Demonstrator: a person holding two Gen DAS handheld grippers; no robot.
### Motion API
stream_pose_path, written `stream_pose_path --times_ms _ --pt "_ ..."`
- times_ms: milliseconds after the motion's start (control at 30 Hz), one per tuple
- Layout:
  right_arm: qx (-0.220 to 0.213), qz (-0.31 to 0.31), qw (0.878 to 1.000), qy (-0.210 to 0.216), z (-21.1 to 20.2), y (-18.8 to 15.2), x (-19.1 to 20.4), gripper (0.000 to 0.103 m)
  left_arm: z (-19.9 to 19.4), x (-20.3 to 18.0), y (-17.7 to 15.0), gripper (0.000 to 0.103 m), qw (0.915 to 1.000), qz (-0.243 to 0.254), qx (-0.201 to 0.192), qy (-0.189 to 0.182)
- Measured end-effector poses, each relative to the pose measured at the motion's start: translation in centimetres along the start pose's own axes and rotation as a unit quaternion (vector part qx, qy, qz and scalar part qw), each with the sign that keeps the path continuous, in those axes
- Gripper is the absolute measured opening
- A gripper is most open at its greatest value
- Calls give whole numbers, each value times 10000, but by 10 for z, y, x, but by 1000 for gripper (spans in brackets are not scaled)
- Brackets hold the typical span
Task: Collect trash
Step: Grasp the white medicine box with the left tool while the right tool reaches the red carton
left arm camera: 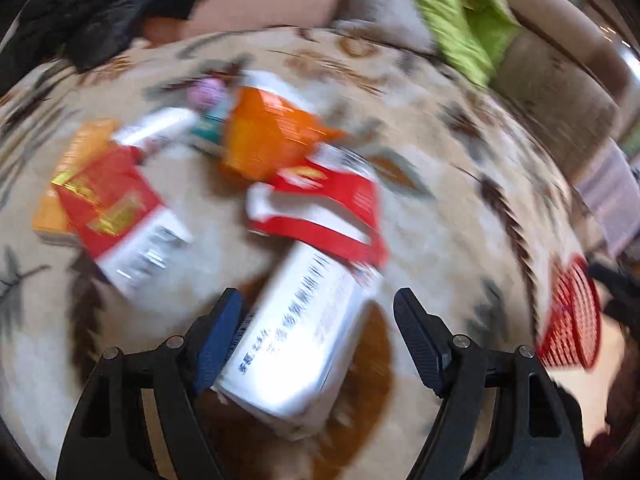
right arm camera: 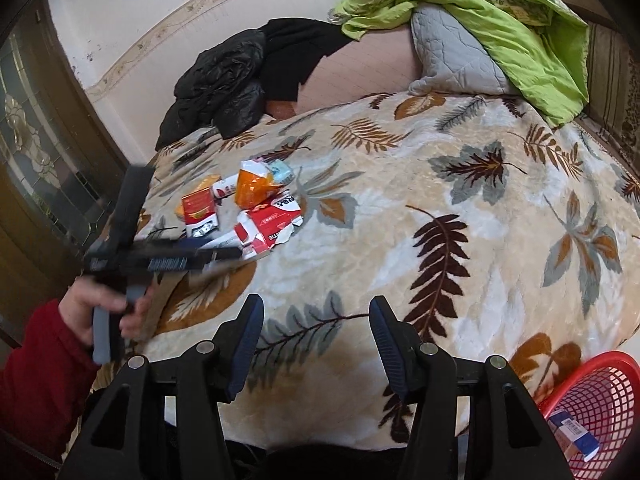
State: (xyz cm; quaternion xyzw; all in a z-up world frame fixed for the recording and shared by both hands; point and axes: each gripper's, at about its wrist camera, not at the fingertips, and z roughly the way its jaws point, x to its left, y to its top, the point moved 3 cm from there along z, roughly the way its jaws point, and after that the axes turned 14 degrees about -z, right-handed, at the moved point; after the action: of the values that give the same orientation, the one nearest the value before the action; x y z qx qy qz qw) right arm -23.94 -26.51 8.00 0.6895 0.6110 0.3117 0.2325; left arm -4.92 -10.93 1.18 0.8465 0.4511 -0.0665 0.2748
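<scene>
Left wrist view, blurred: your left gripper is spread wide around a white carton lying on the leaf-patterned blanket; only the left finger looks to touch it. Beyond the carton lies a red-and-white wrapper.

Right wrist view: your right gripper is spread, holding nothing, above the blanket. The red basket sits right of it.

Left wrist close above trash pile; right wrist farther back; both share blanket.

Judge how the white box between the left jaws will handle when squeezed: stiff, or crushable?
The white box looks like thin printed cardboard, so probably light and crushable. Its flat faces shouldn't roll. The left gripper stands open around it, blurred.
</scene>
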Motion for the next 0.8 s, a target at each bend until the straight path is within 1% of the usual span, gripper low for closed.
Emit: stream_pose_path --times_ms 67,100,233,300,333,367,400,433,500,533,633,700,767,800 --pt "22 42 10000 23 6 3 -4 59 -1 -13 -15 77 9998 163 57 -63" --pt "28 50 10000 41 7 3 -4 59 -1 -16 -19 77 9998 200 13 -38" --pt "63 104 9998 187 19 12 -3 59 11 -22 -18 77 9987 185 -174 445" --pt "76 111 9996 251 23 15 -2 59 19 -23 -14 76 9963 138 -301 797" --pt "66 116 9996 260 25 18 -2 59 20 -23 -13 73 9956 134 -352 861" --pt "58 111 9996 259 27 20 -2 59 19 -25 -13 60 9942 158 -460 959" --pt "52 98 9996 272 29 21 -2 59 19 -25 -13 51 9934 161 -509 1018" --pt "62 77 9995 292 32 24 -2 60 16 -23 -14 51 9930 105 -552 1037" --pt "87 75 9993 354 40 29 -2 62 6 -16 -21 51 9936 -155 -620 935" --pt "114 88 9989 440 47 33 -1 63 2 -14 -24 51 9934 -195 -649 928" --pt "125 66 9973 718 69 44 3 64 -17 -3 -46 51 9919 -416 -777 910" --pt "129 50 9962 857 85 51 6 69 -31 5 -58 51 9905 -617 -892 850" --pt "159 13 9951 974 108 61 8 70 -41 13 -67 51 9873 -807 -1050 881" --pt "183 -25 9951 976 119 65 8 70 -46 20 -71 51 9840 -946 -1189 927"
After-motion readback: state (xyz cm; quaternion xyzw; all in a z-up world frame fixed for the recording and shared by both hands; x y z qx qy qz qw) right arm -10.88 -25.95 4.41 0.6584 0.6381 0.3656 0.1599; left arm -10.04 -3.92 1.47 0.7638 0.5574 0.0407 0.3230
